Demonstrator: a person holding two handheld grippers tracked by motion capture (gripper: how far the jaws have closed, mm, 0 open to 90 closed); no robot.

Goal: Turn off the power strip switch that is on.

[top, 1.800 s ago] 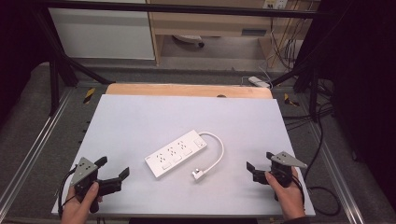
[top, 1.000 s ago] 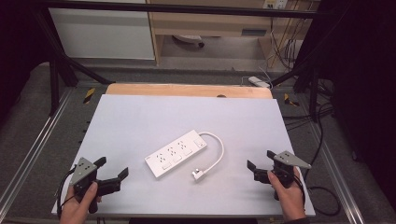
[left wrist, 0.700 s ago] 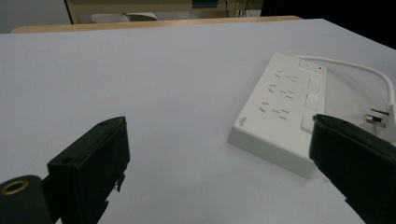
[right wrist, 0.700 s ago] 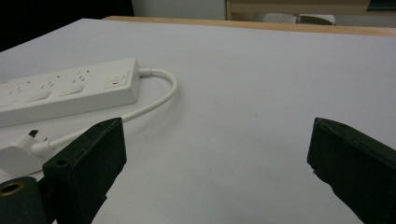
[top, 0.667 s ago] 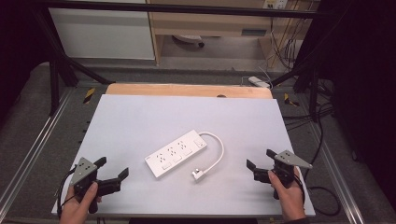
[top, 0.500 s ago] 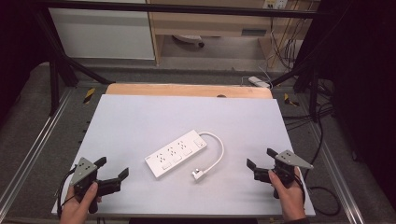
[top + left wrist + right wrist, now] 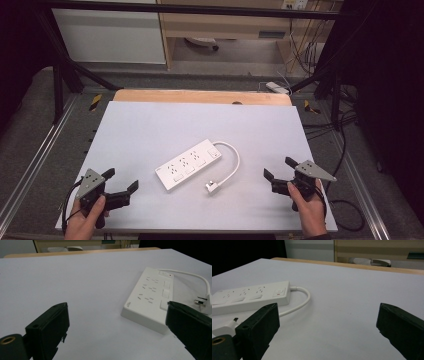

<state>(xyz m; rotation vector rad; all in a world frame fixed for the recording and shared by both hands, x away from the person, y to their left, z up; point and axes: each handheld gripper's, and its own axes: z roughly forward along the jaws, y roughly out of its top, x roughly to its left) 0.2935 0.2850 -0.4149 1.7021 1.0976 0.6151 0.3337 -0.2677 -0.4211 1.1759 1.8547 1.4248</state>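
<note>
A white power strip [image 7: 189, 164] (cord curled) lies between the wide-open left hand-held gripper [image 7: 121, 184] and right hand-held gripper [image 7: 278, 168].

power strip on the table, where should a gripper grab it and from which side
Grip the power strip across its narrow width near the plain end, opposite the cord. It lies flat and diagonal, long sides exposed. The left gripper, open and nearest that end, could probably come from above, jaws straddling the long edges.
</note>
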